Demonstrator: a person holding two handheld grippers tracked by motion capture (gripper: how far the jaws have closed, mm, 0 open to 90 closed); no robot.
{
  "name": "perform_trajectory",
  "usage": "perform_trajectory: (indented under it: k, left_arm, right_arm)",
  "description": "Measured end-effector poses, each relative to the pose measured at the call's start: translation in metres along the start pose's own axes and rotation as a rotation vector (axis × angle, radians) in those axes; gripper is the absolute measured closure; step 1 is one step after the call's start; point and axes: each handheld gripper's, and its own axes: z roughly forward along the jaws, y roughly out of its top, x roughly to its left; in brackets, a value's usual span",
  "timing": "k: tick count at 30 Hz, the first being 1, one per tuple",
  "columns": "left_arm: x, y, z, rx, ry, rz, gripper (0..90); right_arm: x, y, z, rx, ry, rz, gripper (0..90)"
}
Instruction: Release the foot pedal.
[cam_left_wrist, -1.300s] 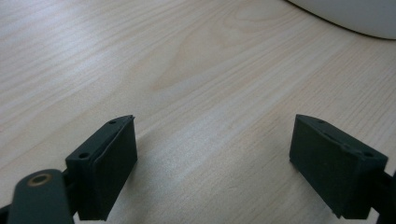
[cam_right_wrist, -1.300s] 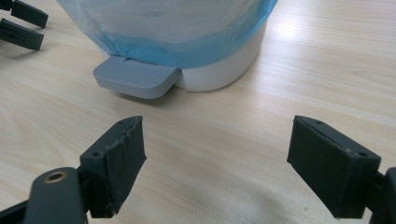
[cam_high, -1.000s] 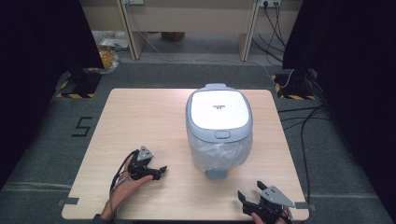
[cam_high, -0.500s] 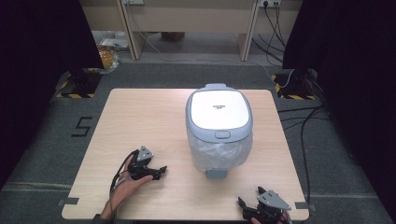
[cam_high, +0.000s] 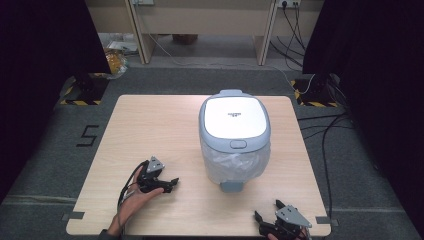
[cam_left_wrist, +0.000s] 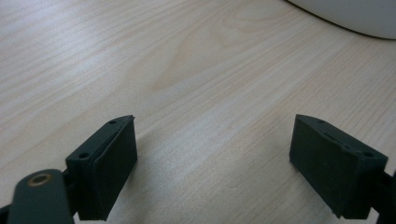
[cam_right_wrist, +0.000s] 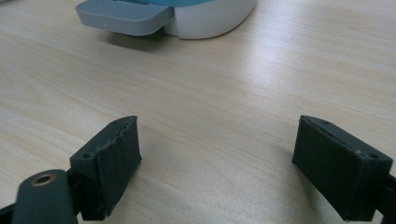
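Wooden table (cam_high: 150, 130): your bin stands on it, right of centre.
Bin (cam_high: 234, 135): white lid, grey pedal (cam_right_wrist: 125, 16) toward you.
Left gripper (cam_high: 162, 184): your jaws wide, empty, left of the bin.
Right gripper (cam_high: 272, 220): your jaws wide, empty, near the bin's pedal.

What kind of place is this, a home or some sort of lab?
Probably a lab or recording space, not a home: black curtains flank a lone wooden table, hazard-taped stand bases and loose cables sit on grey carpet, and a pedal bin stands on the table.
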Motion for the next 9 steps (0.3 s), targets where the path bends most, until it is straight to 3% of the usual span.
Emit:
perform_trajectory:
  k: [9]
  left_arm:
    - [0.0, -0.0001, 0.0, 0.0, -0.001, 0.0, 14.1]
  right_arm:
    - [-0.0007, 0.0003, -0.0001, 0.002, 0.0, -0.007, 14.9]
